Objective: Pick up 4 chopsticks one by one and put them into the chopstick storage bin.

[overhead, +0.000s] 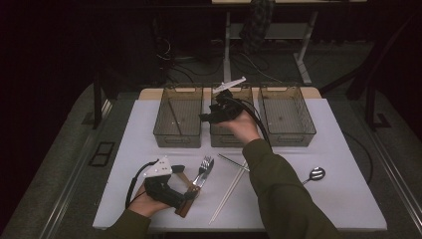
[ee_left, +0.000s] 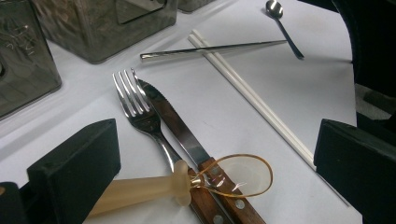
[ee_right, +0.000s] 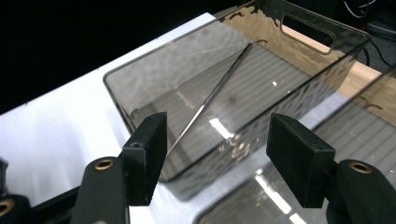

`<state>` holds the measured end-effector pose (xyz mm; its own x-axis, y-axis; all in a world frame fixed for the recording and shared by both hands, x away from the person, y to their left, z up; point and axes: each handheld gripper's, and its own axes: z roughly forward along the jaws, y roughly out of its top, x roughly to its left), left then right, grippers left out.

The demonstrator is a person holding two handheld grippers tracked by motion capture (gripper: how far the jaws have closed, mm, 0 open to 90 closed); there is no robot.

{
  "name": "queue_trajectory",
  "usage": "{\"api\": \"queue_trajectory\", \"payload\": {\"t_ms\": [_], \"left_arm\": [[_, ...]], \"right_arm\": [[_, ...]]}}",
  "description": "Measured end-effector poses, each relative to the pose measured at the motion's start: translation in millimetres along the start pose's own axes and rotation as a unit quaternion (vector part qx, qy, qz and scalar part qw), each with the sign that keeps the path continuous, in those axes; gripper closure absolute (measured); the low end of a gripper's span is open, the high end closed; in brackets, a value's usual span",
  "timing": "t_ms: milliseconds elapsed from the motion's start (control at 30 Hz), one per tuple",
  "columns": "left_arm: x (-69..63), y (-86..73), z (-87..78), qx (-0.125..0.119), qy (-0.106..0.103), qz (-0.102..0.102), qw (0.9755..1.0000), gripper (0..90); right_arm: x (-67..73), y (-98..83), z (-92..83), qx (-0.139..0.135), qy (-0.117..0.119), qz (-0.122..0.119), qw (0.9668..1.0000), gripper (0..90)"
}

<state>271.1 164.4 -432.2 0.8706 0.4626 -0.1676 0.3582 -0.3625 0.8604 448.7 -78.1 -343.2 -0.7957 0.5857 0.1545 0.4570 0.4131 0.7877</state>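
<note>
Hovering over the middle bin (overhead: 230, 130), the right gripper (overhead: 206, 117) has its jaws apart and empty, aimed at the left bin (overhead: 178, 122) holding one chopstick (ee_right: 212, 95). At seven o'clock on the tabletop (overhead: 338, 199), the left gripper (overhead: 191, 194) rests, jaws apart, near a fork (ee_left: 140, 109), knife (ee_left: 180, 133) and spoon (ee_left: 187, 184).

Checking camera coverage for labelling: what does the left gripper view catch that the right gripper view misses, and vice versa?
Left gripper view alone: fork, wooden-handled knife, a clear-bowled spoon lying across them between its open jaws, a white chopstick pair, one metal chopstick and a dark spoon.

Right gripper view alone: a single metal chopstick leaning inside the left bin, beyond its own open, empty jaws.

Shared: smoky translucent bins and the white table cover.
</note>
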Motion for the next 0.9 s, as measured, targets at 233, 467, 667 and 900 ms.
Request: {"api": "queue_trajectory", "payload": {"t_ms": [233, 467, 667, 900], "left_arm": [[0.0, 0.1, 1.4, 0.007, 0.004, 0.001, 1.0, 0.0], [1.5, -1.1, 3.1, 0.007, 0.007, -0.007, 0.9999, 0.0], [1.7, -1.9, 4.0, 0.008, 0.008, -0.008, 0.9999, 0.0], [2.7, -5.0, 3.4, 0.007, 0.007, -0.013, 0.9999, 0.0]], "right_arm": [[-0.3, -22.8, -23.6, -0.007, -0.003, -0.011, 0.9999, 37.3], [-4.5, -44.2, -43.7, -0.011, -0.003, -0.016, 0.9998, 37.3], [-6.9, -57.4, -56.5, -0.017, -0.005, -0.014, 0.9997, 36.6], [-5.4, -71.8, -70.9, -0.023, 0.0, -0.02, 0.9995, 36.2]]}}
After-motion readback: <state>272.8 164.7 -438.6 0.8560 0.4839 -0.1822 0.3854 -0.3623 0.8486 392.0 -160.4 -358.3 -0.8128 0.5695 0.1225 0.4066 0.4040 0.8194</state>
